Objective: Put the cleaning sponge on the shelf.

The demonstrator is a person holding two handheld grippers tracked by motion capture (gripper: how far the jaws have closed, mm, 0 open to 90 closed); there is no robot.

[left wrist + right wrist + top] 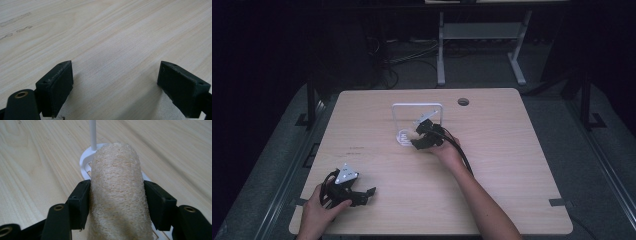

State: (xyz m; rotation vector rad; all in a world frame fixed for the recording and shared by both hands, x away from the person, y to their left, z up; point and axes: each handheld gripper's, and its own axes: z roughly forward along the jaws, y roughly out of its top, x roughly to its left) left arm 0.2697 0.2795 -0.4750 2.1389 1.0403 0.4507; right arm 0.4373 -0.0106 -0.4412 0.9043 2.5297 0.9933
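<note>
Table edges: my left gripper (pixel 362 194) sits near the front left corner of the wooden table (pixel 512 165), close to the near edge; my right gripper (pixel 419 139) works around the middle, a little toward the far side.
Open room: the whole right half of the tabletop is bare wood, and so is the stretch between my two grippers; a round cable hole (pixel 463 102) lies near the far edge, well apart from both.
Beyond the table: dark floor with loose cables and the white legs of another table (pixel 441 55) behind the far edge.
Writing: none that I can read; only faint smudged marks on the wood (pixel 15 20) ahead of my left gripper, too blurred to make out.
Loofah: a pale beige, coarse, fibrous roll (pixel 117 192), rounded at its far end, lying lengthwise between my right jaws and reaching out over the base of the white rack (pixel 85 161).
Rack: thin white frame (pixel 417 106) standing upright on a flat white slotted base; one upright rod (pixel 93 135) rises just past the loofah's tip.
Right gripper: my jaws press both flanks of the loofah, gripping it just above the rack's base.
Left gripper: my jaws (pixel 115 90) stand wide apart over bare wood, nothing between them; my left hand (pixel 319 212) rests it low at the table.
</note>
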